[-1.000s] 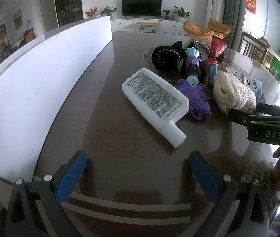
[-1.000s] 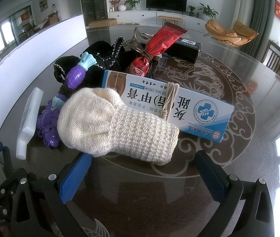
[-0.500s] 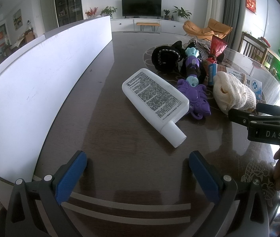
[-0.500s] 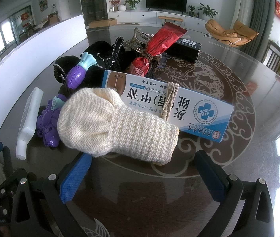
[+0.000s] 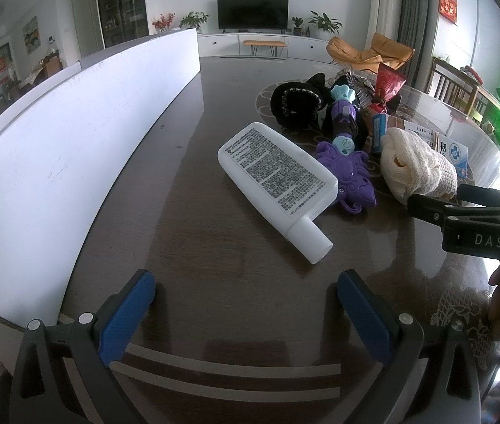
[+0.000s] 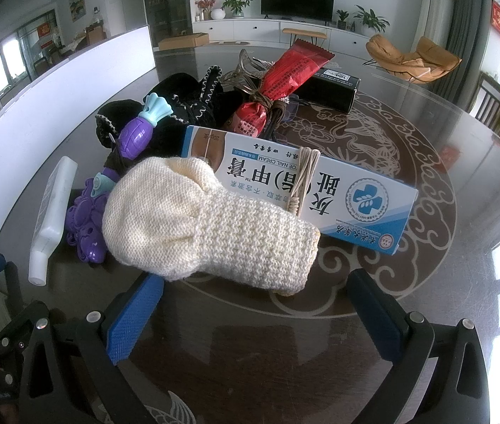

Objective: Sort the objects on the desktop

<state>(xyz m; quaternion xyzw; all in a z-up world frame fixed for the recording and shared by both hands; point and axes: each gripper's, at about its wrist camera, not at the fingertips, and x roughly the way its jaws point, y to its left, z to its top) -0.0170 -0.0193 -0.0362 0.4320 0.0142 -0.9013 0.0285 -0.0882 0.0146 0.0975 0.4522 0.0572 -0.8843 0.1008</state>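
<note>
Both tongs gape empty; right tongs point(image 6: 255, 304) should straddle knit mitten point(image 6: 211, 226) squarely, clear of box point(image 6: 306, 190).

A long white board point(image 5: 73, 134) stands along one side of the dark table point(image 5: 186, 247). The table top has pale swirly patterns point(image 6: 409, 212) on it. Far back, a black TV point(image 5: 253, 12) hangs on the white wall above a low white cabinet point(image 5: 250, 40). Green plants point(image 6: 370, 19) and red flowers point(image 5: 163, 21) sit on the cabinet — and a small orange bench point(image 5: 265, 43) stands in front. An orange chair point(image 6: 416, 58) is near the grey curtain point(image 5: 421, 17). A red sign point(image 5: 448, 4) hangs on the wall.
</note>
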